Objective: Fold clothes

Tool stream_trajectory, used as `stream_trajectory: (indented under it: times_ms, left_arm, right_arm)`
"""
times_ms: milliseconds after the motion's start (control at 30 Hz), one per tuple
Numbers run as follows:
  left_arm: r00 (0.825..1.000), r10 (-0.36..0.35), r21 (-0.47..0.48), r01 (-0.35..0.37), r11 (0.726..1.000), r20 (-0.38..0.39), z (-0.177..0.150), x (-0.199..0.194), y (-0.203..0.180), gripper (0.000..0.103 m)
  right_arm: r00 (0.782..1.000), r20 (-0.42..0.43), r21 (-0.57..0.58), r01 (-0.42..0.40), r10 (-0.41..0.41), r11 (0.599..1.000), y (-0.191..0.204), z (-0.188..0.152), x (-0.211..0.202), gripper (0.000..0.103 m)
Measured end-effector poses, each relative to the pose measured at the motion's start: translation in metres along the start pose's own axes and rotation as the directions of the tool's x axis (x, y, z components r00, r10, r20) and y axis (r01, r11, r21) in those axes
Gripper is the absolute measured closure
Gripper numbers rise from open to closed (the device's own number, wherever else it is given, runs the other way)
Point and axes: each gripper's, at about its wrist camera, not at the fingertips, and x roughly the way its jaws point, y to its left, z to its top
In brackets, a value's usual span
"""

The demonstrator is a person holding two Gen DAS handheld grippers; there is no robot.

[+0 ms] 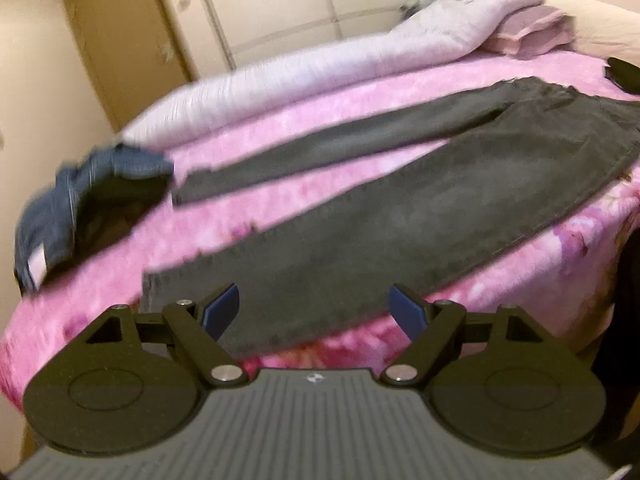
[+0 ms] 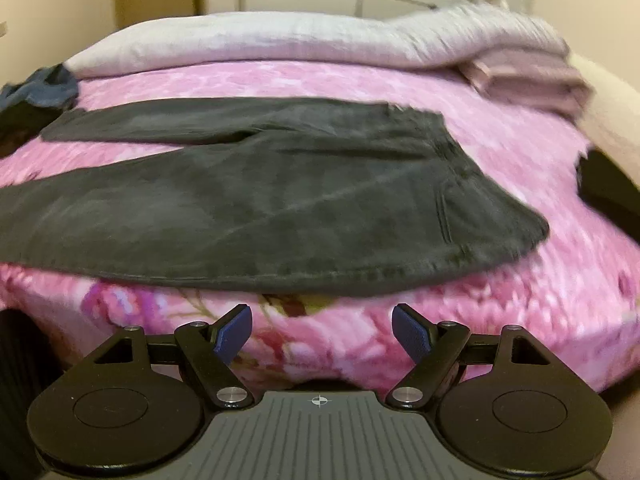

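Dark grey jeans (image 1: pixel 400 204) lie flat on a pink floral bed cover (image 1: pixel 280 120), legs spread toward the left, waistband at the right. They also show in the right wrist view (image 2: pixel 260 200). My left gripper (image 1: pixel 314 300) is open and empty, hovering over the hem end of the near leg. My right gripper (image 2: pixel 322 320) is open and empty, just below the near edge of the jeans by the waist, over the bed's side.
A crumpled pile of blue denim clothes (image 1: pixel 80 200) lies at the bed's left end. A pale lilac duvet (image 2: pixel 280 44) runs along the far side, with folded mauve cloths (image 2: pixel 532 76) at the right. A black object (image 2: pixel 608 188) lies at the right edge. A door and wardrobe stand behind.
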Motion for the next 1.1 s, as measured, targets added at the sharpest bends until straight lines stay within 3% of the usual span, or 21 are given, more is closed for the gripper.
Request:
stream_trajectory:
  times_ms: [33, 100, 233, 367, 567, 767, 833, 900, 933, 967, 1000, 1033, 1100]
  left_arm:
    - [1.000, 0.018, 0.085, -0.020, 0.996, 0.020, -0.003, -0.002, -0.003, 0.024]
    - [0.997, 0.072, 0.268, -0.081, 0.960, 0.043, -0.012, -0.001, -0.010, 0.024]
    - [0.993, 0.118, 0.470, -0.114, 0.875, 0.021, -0.031, 0.014, -0.018, 0.031]
    - [0.987, 0.163, 0.629, -0.127, 0.767, 0.001, -0.050, 0.032, -0.024, 0.047]
    - [0.986, 0.168, 0.768, -0.095, 0.634, -0.017, -0.066, 0.064, -0.030, 0.051]
    - [0.988, 0.154, 0.799, -0.099, 0.593, 0.008, -0.071, 0.080, -0.030, 0.052]
    - [0.987, 0.160, 0.795, -0.114, 0.596, 0.022, -0.071, 0.085, -0.028, 0.050]
    - [0.986, 0.165, 0.781, -0.124, 0.612, 0.027, -0.069, 0.088, -0.024, 0.049]
    - [0.986, 0.166, 0.772, -0.119, 0.624, 0.018, -0.068, 0.088, -0.024, 0.055]
    - [0.986, 0.165, 0.762, -0.112, 0.638, 0.006, -0.067, 0.089, -0.024, 0.071]
    - [0.986, 0.168, 0.758, -0.109, 0.643, -0.001, -0.067, 0.090, -0.023, 0.080]
    - [0.985, 0.173, 0.756, -0.108, 0.645, -0.006, -0.067, 0.091, -0.023, 0.089]
    - [0.984, 0.180, 0.750, -0.118, 0.651, -0.002, -0.067, 0.092, -0.023, 0.089]
  right_arm:
    - [1.000, 0.028, -0.061, -0.001, 0.002, 0.998, 0.001, -0.001, -0.001, 0.023]
    - [0.995, 0.094, -0.206, 0.038, -0.019, 0.978, 0.003, -0.005, -0.001, 0.023]
    - [0.981, 0.170, -0.449, 0.166, -0.098, 0.878, 0.007, -0.020, 0.008, 0.023]
    - [0.983, 0.161, -0.518, 0.157, -0.085, 0.841, 0.010, -0.030, 0.018, 0.023]
    - [0.983, 0.172, -0.572, 0.153, -0.064, 0.806, 0.020, -0.037, 0.032, 0.023]
    - [0.979, 0.200, -0.598, 0.144, -0.027, 0.788, 0.034, -0.031, 0.044, 0.023]
    - [0.977, 0.212, -0.613, 0.146, -0.016, 0.776, 0.039, -0.030, 0.049, 0.023]
    - [0.976, 0.215, -0.659, 0.173, -0.037, 0.732, 0.038, -0.035, 0.056, 0.023]
    - [0.973, 0.218, -0.692, 0.204, -0.069, 0.693, 0.033, -0.040, 0.061, 0.023]
    - [0.970, 0.223, -0.722, 0.234, -0.101, 0.651, 0.028, -0.046, 0.065, 0.023]
    - [0.965, 0.226, -0.741, 0.259, -0.134, 0.620, 0.020, -0.050, 0.069, 0.023]
    - [0.960, 0.224, -0.742, 0.280, -0.169, 0.610, 0.007, -0.054, 0.072, 0.023]
    - [0.946, 0.221, -0.743, 0.321, -0.238, 0.587, -0.019, -0.061, 0.079, 0.023]
